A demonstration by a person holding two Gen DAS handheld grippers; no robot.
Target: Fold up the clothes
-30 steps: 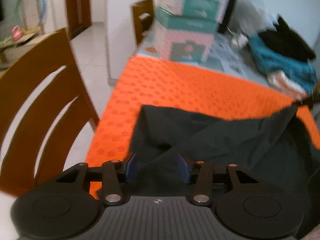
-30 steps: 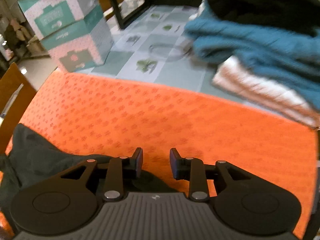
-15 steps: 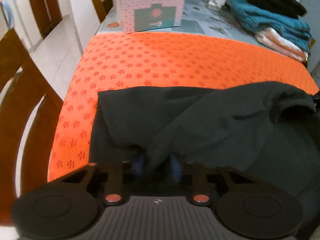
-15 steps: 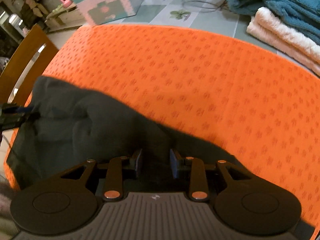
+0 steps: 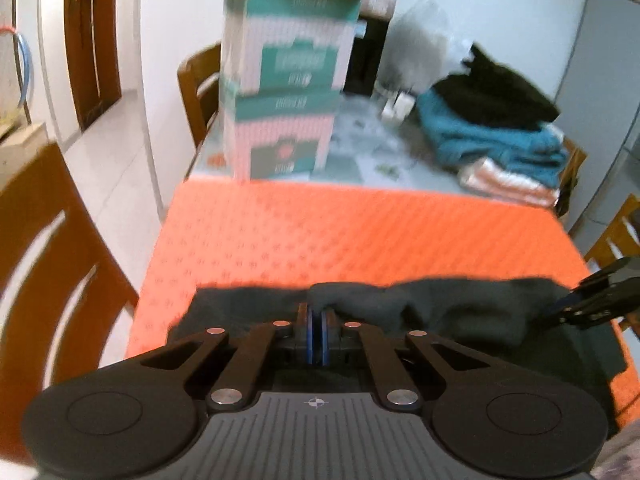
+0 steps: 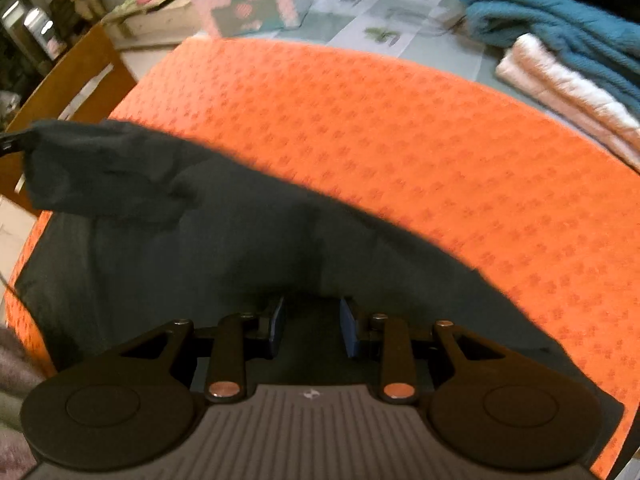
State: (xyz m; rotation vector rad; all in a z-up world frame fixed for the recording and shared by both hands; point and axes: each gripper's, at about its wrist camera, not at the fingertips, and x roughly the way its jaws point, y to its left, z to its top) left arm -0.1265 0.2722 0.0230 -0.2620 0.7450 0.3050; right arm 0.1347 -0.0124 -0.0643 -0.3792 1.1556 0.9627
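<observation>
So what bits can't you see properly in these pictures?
- Dark garment, right wrist view: its near part is hidden behind the right gripper, so no telling if cloth is pinched.
- Stacked boxes, left wrist view: print blurred.
- Folded clothes pile, right wrist view: cut off by the edge.

No legible text on the boxes [image 5: 288, 76].

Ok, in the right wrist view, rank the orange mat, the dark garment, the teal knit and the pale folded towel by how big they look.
1. orange mat
2. dark garment, nearly as large, but it lies closest to the camera, so this order is unsure
3. teal knit, cut off by the frame
4. pale folded towel, also cut off
</observation>
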